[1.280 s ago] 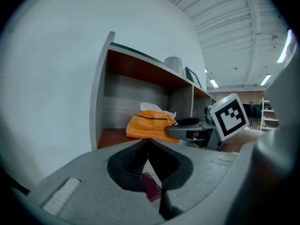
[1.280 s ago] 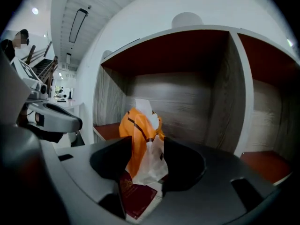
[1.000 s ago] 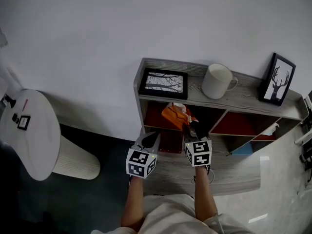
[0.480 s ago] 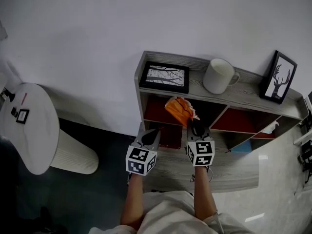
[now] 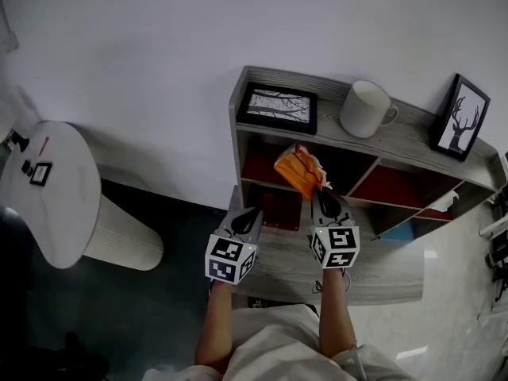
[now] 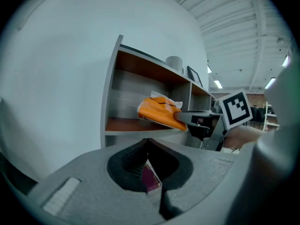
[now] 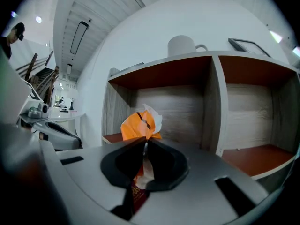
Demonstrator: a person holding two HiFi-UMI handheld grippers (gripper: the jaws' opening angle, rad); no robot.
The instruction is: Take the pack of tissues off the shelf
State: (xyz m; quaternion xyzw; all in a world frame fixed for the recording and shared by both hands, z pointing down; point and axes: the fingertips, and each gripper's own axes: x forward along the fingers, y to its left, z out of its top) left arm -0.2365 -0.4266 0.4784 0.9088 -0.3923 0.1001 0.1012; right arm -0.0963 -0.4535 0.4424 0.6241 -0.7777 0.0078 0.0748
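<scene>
The orange pack of tissues (image 5: 299,171) hangs in front of the grey shelf unit (image 5: 405,137), clear of the upper left compartment. My right gripper (image 5: 320,192) is shut on its near edge. In the right gripper view the pack (image 7: 138,123) sticks up from between the closed jaws. The left gripper view shows the pack (image 6: 160,112) held out to the right by the other gripper, in front of the compartment's red floor. My left gripper (image 5: 248,216) hovers lower left of the pack, jaws shut with nothing between them.
On the shelf top stand a black framed picture (image 5: 278,106), a white mug (image 5: 365,109) and a deer picture (image 5: 462,117). A round white side table (image 5: 48,197) is at the left. Red-floored compartments (image 5: 397,189) lie to the right.
My right gripper has closed on the orange pack and drawn it out of the compartment, lifting it slightly. The left gripper has stayed roughly in place.
</scene>
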